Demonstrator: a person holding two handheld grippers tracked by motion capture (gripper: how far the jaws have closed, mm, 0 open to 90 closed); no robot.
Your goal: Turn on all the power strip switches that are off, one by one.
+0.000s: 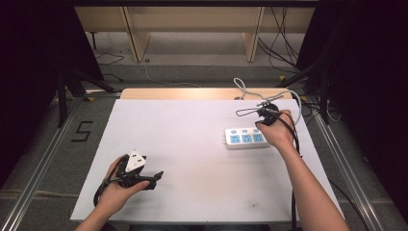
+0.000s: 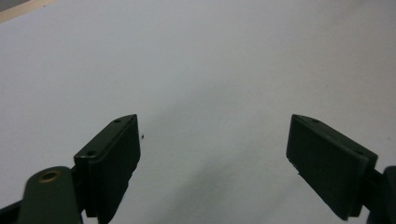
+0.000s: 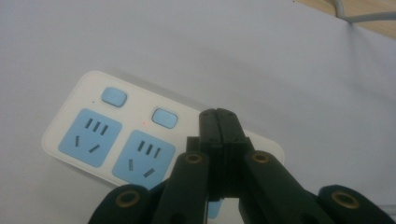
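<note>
White table (image 1: 192, 144), dark room behind. High view: we park our left gripper (image 1: 156, 177) near the front left, idle; right gripper (image 1: 260, 122) hangs just over the power strip (image 1: 245, 138) at far right, likely to press a switch. Left gripper view: jaws wide, nothing between. Right gripper view: jaws closed empty, tip beside the middle blue button (image 3: 165, 117).

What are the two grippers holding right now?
Nothing. The right gripper has its fingers shut together, empty, just above the power strip. The left gripper is open over the bare table.
</note>
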